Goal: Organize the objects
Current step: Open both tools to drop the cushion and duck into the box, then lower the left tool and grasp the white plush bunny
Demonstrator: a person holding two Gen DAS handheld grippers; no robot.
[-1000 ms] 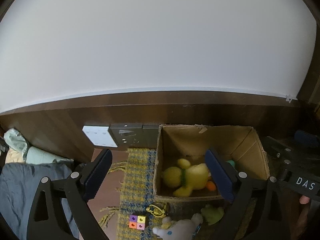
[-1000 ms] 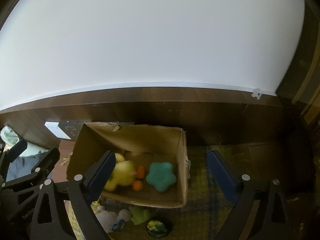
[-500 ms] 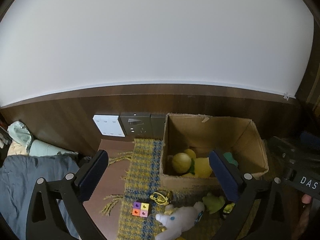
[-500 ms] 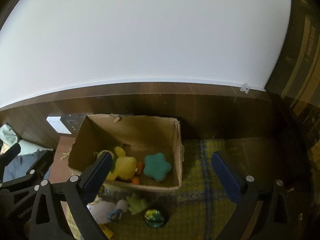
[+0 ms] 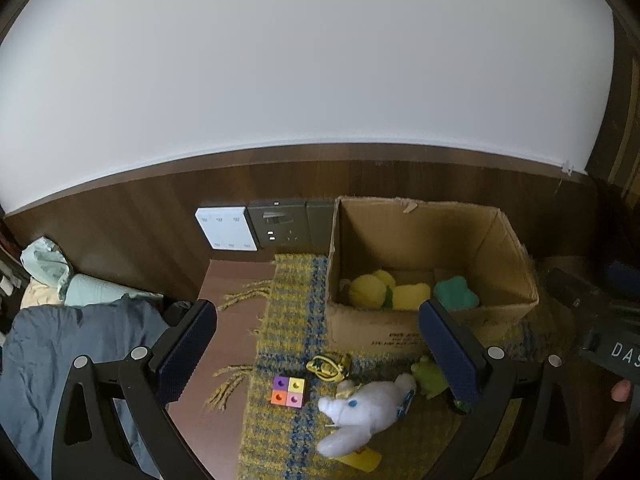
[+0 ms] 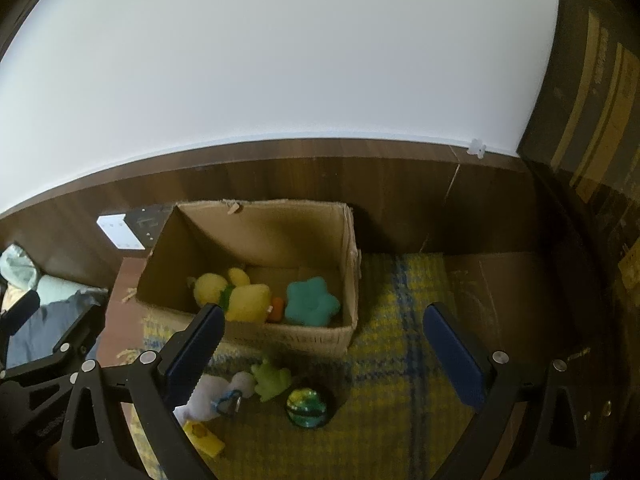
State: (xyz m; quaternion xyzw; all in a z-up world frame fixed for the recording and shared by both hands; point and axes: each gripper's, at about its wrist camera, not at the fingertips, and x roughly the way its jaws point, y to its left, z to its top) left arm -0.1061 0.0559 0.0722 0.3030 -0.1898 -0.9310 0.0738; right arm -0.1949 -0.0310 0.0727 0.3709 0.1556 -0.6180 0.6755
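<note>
We hold both grippers wide apart and empty, and the white plush (image 5: pixel 366 414) lies on the rug before the cardboard box (image 5: pixel 424 332), its length slanting between our left gripper (image 5: pixel 316 352) fingers, nearer than our right gripper (image 6: pixel 324 348).

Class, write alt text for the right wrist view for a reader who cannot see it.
An open cardboard box on a yellow plaid mat holds a yellow plush duck and a teal star cushion. Before it lie a green frog toy and a green ball, framed by the empty, open right gripper.
</note>
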